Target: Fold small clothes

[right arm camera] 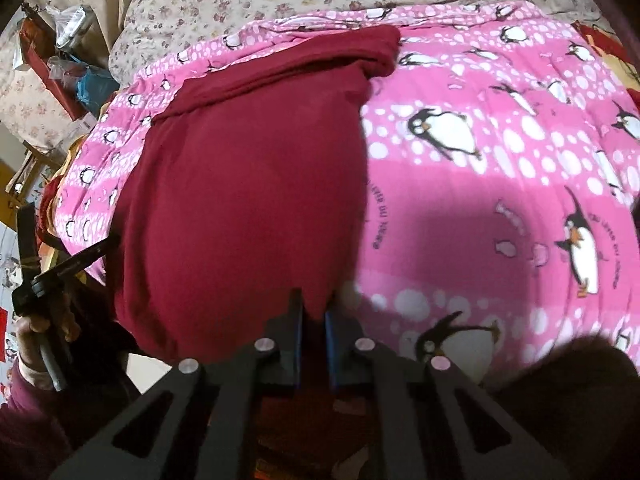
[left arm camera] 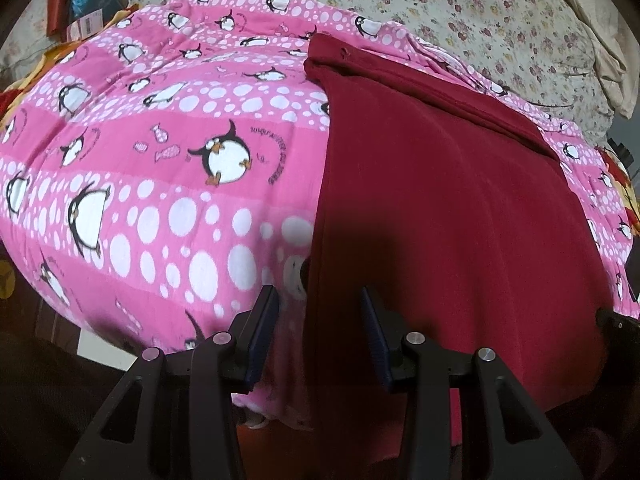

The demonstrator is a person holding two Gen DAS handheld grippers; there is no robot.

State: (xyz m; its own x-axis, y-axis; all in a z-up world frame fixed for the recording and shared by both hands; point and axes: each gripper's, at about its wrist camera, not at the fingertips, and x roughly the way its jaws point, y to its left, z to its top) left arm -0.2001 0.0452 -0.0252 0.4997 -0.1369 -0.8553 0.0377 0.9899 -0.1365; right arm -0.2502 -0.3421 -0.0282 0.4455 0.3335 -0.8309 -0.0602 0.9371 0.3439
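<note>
Dark red cloth fills the near edge of both wrist views: a small garment (left arm camera: 440, 200) lying flat on a pink penguin-print blanket (left arm camera: 140, 140) spread over a bed. Its far end shows a folded band, a waistband or collar, though which cannot be told.

Seen from the right wrist view, the right gripper (right arm camera: 314, 320) has its fingers (right arm camera: 295, 320) drawn narrow on the garment's near hem, with a small tongue of red cloth pinched between them. This grip at the hem's corner nearest the camera probably serves to lift the hem and carry it over toward the garment's far end.

Seen from the left wrist view, the left gripper (left arm camera: 318, 320) has its fingers (left arm camera: 266, 320) standing wide and holding nothing. The garment's side edge passes between them, one finger over the blanket and the other over the red cloth. It seems poised to take the matching corner, so both corners could rise together and keep the fold square.

Beyond the garment, past the blanket's far edge, lies a floral bedspread (left arm camera: 480, 20). Left of the garment in the right view, a person's hand (right arm camera: 36, 340) holds the left gripper's handle.
</note>
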